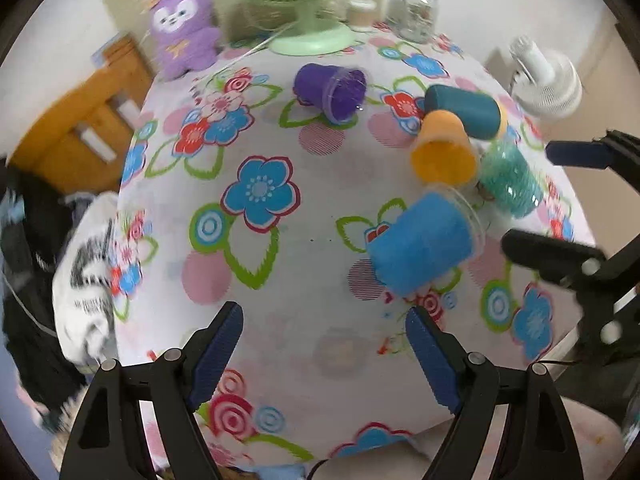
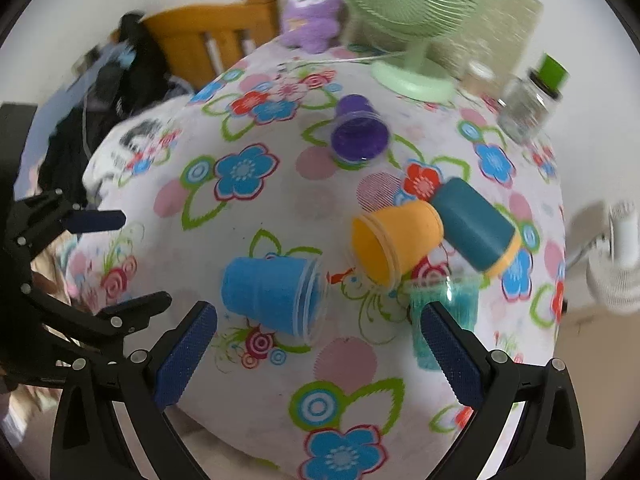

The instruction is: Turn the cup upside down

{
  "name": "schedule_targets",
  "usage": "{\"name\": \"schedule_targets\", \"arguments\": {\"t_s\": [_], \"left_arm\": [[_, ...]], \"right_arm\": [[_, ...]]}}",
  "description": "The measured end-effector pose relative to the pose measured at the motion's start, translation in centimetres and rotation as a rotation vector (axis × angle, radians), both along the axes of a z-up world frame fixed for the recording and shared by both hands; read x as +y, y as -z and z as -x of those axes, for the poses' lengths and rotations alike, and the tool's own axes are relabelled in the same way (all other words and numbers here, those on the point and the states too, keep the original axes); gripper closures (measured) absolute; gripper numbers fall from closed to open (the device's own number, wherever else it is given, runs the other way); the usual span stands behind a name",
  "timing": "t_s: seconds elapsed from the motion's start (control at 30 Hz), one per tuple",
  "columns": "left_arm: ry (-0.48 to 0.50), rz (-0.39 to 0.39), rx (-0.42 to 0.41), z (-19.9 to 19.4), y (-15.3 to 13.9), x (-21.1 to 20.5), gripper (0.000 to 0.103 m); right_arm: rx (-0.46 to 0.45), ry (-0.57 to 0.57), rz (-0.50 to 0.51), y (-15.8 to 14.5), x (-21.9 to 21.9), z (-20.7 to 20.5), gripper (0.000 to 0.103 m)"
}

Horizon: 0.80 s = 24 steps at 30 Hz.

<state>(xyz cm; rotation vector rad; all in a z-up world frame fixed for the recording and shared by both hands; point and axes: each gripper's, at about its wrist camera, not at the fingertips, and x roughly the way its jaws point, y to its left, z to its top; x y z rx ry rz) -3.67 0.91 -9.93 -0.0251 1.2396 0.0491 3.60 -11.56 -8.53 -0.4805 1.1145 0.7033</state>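
Several cups lie on their sides on the flowered tablecloth (image 1: 304, 280): a blue cup (image 1: 424, 244) (image 2: 272, 292), an orange cup (image 1: 444, 148) (image 2: 396, 240), a dark teal cup (image 1: 464, 110) (image 2: 476, 228), a purple cup (image 1: 332, 90) (image 2: 358, 132) and a clear cup with teal filling (image 1: 510, 178) (image 2: 448, 312). My left gripper (image 1: 324, 336) is open and empty, above the cloth, left of and nearer than the blue cup. My right gripper (image 2: 318, 336) is open and empty, with the blue cup just beyond its fingertips.
A green fan (image 1: 308, 28) (image 2: 416, 20), a purple plush toy (image 1: 184, 28) (image 2: 312, 4) and a glass jar with a green lid (image 1: 418, 4) (image 2: 528, 96) stand at the table's far edge. A white fan (image 1: 548, 80) is off to the right. A wooden bed frame (image 1: 76, 128) is left.
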Motion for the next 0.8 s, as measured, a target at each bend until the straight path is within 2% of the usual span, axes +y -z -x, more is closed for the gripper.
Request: {"name": "schedule_targets", "arguments": {"t_s": [0.13, 0.3, 0.43, 0.53, 0.8], "left_arm": [[-0.070, -0.020, 0.005, 0.2, 0.5, 0.0, 0.018], [-0.179, 0.051, 0.006, 0.7, 1.3, 0.7, 0.018], [-0.230, 0.039, 0.013, 1.2, 2.1, 0.8, 0.018], [-0.275, 0.071, 0.013, 1.7, 2.8, 1.2, 0.018], [-0.369, 0.101, 0.042, 2.7, 5.3, 2.2, 0.018]], "right_arm": [[-0.016, -0.135, 0.042, 0.5, 1.3, -0.3, 0.001], [-0.041, -0.307, 0.124, 1.8, 3.2, -0.3, 0.002], [-0.025, -0.452, 0.207, 3.5, 4.6, 0.0, 0.004], [-0.043, -0.569, 0.263, 4.6, 5.5, 0.6, 0.005], [-0.052, -0.772, 0.344, 6.8, 7.6, 1.2, 0.007]]}}
